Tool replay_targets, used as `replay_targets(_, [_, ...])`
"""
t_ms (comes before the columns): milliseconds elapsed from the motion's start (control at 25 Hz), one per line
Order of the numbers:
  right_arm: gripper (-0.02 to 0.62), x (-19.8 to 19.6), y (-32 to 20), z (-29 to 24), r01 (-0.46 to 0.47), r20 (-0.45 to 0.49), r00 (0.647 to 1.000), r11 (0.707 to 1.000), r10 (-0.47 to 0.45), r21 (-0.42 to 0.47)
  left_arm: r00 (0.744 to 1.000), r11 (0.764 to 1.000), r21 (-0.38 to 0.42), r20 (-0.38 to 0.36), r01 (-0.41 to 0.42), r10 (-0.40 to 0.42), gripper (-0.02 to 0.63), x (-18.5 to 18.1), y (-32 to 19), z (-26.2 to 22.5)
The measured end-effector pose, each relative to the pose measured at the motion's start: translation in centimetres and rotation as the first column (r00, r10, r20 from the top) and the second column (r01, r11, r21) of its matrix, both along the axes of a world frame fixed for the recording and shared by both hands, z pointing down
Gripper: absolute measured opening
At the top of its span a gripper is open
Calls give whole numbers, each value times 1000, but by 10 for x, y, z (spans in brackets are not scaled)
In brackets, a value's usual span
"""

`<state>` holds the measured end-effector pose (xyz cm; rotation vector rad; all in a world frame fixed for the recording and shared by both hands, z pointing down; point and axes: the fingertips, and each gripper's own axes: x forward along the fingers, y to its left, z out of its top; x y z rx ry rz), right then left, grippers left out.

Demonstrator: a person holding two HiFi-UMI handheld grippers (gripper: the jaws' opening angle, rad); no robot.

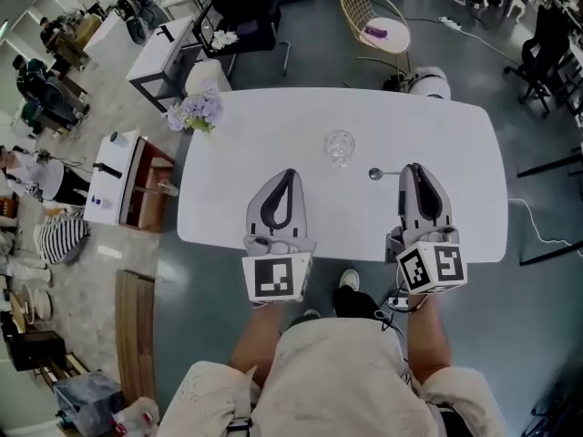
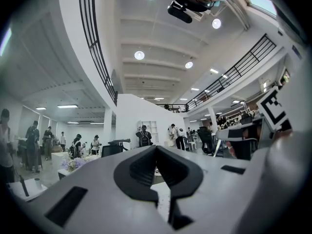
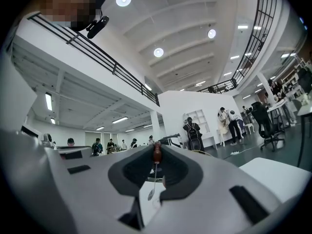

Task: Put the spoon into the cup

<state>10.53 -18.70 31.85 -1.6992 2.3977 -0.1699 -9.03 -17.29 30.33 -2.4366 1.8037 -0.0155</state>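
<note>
Pinching the spoon [image 1: 376,174] by its handle tip, right tongs [image 1: 414,168] sat clenched near the cup [image 1: 339,147] over the bench [image 1: 255,126], left tongs [image 1: 290,173] clenched on nothing; risk noted: so slight a grip could let the spoon swivel or slip, knocking the light glass cup over.

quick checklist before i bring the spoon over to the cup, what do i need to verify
1. Spoon held: ok. The right gripper has its jaws shut on the spoon, pinching the handle end at their tips.
2. Cup upright on the table: ok.
3. Cup mouth free: ok, nothing shows inside it.
4. Spoon over the cup: not ok. Its bowl is to the right of the cup, not above it.
5. Left gripper out of the way: ok. Its jaws are shut with nothing in them, left of the cup.
6. Grip firm enough to tilt the spoon: cannot tell.
</note>
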Motion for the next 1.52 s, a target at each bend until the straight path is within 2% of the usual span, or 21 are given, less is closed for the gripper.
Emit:
replay_targets(320, [38, 36, -61, 19, 65, 51, 997, 996, -62, -53, 999, 998, -38, 15, 48, -47, 3, 40, -51, 11])
replay_targets(600, [38, 38, -87, 48, 102, 79, 992, 989, -93, -110, 995, 992, -91, 43, 90, -86, 3, 44, -72, 34])
replay_targets(840, [38, 40, -117, 81, 107, 86, 992, 982, -94, -155, 995, 987, -134, 57, 85, -78, 3, 49, -99, 65])
replay_targets(1240, [38, 4, -164, 123, 138, 67, 990, 962, -125, -235, 997, 977, -202, 48, 72, -64, 3, 31, -149, 107])
replay_targets(1520, [38, -29, -193, 168, 148, 37, 989, 935, -143, -323, 998, 963, -264, 29, 54, -48, 3, 6, -185, 147])
